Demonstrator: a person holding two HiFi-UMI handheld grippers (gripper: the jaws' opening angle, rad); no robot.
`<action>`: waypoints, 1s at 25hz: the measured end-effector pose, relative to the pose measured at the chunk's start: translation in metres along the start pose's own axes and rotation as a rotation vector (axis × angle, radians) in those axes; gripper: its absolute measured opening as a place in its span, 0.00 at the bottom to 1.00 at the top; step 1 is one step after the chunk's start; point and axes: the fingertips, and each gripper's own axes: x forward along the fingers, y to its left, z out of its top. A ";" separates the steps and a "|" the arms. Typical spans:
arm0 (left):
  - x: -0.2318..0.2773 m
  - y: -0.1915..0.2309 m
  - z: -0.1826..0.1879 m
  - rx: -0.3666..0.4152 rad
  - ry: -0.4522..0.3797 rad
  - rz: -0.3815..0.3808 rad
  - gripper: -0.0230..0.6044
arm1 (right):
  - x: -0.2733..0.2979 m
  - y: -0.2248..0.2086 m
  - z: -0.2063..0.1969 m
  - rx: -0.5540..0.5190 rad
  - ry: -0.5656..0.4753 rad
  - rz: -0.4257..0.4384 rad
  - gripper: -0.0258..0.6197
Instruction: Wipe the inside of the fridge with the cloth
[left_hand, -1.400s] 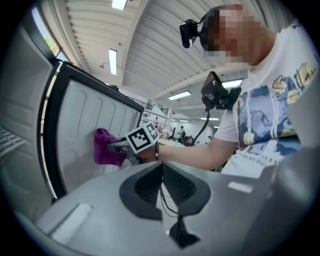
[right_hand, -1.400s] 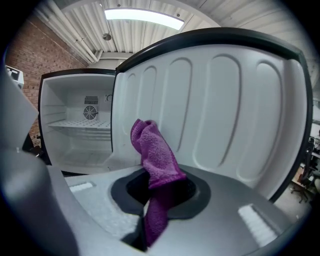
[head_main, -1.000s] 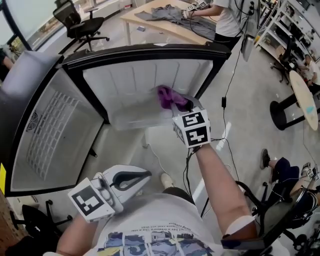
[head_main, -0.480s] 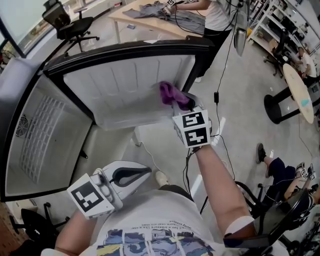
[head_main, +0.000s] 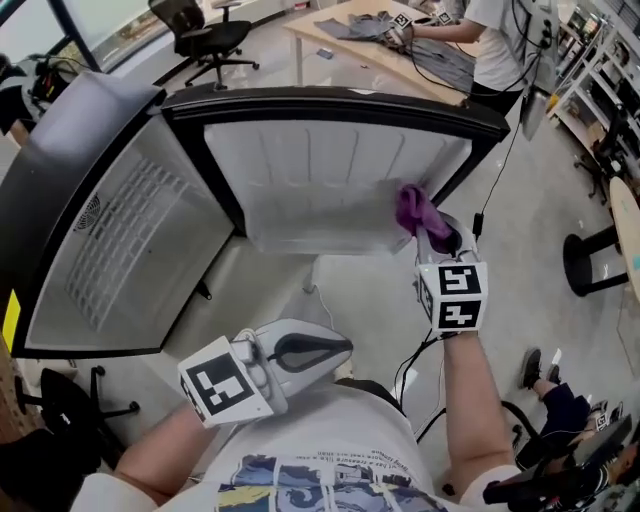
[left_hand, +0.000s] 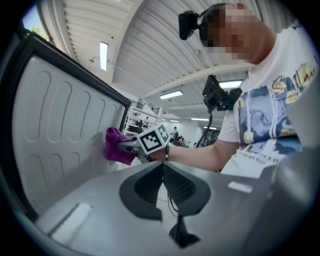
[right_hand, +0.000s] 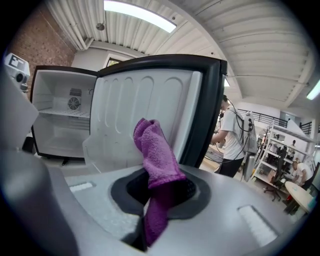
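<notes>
The right gripper (head_main: 440, 236) is clamped on a purple cloth (head_main: 412, 208), and the cloth's bunched free end is pressed against the white ribbed inner liner of the open fridge door (head_main: 310, 165), low on its right side just above the door shelf. In the right gripper view the cloth (right_hand: 156, 150) stands up from between the closed jaws, in front of the door liner (right_hand: 130, 110), with the fridge cabinet (right_hand: 60, 120) open at the left. The left gripper (head_main: 335, 350) hangs low by the person's printed shirt (head_main: 300, 470), its jaws pressed together with nothing between them. No brand or label can be read on the fridge, and the shirt print is too small to read. Against half a second ago, the cloth stays on the same right part of the liner and the left gripper stays low and shut.
</notes>
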 end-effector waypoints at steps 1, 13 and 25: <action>-0.002 0.000 0.000 -0.006 -0.004 0.007 0.04 | -0.003 0.006 0.005 -0.004 -0.015 0.027 0.12; -0.056 0.011 -0.005 -0.036 -0.066 0.143 0.04 | 0.047 0.163 0.047 -0.112 -0.069 0.388 0.12; -0.114 0.023 -0.026 -0.089 -0.081 0.283 0.04 | 0.100 0.252 0.038 -0.056 0.020 0.501 0.12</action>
